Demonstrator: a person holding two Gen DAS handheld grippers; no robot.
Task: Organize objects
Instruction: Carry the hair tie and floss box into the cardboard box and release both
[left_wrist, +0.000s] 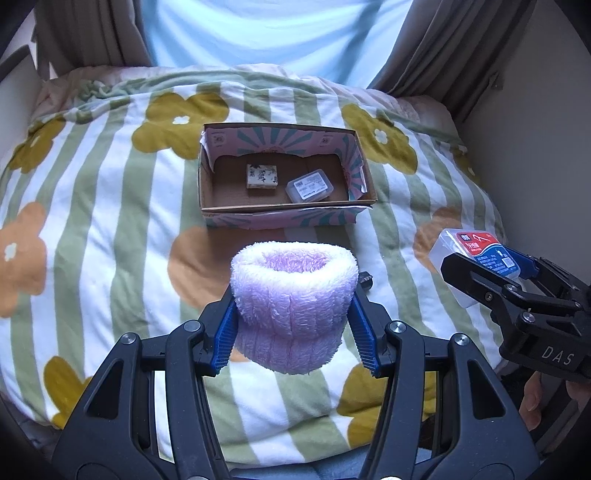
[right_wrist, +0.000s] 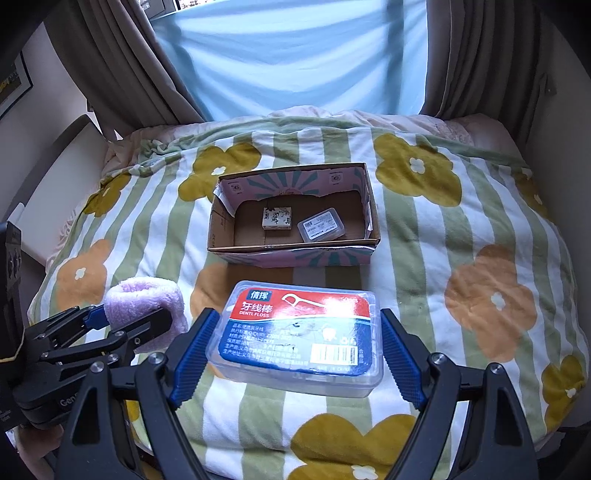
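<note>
My left gripper (left_wrist: 295, 325) is shut on a rolled lilac fluffy towel (left_wrist: 293, 295) and holds it above the bedspread, in front of an open cardboard box (left_wrist: 288, 214). My right gripper (right_wrist: 295, 343) is shut on a clear dental floss box with a red and blue label (right_wrist: 299, 328), also held above the bed. The box (right_wrist: 291, 254) holds a small patterned square block (left_wrist: 261, 177) and a small clear plastic case (left_wrist: 309, 190). Each gripper shows in the other view: the right one (left_wrist: 491, 273) with the floss box (left_wrist: 476, 251), the left one (right_wrist: 129, 317) with the towel (right_wrist: 144, 299).
A flowered, green-striped bedspread (left_wrist: 110, 221) covers the bed. Brown curtains (right_wrist: 122, 66) and a pale blue sheer curtain (right_wrist: 295, 55) hang behind it. Walls close in on both sides of the bed.
</note>
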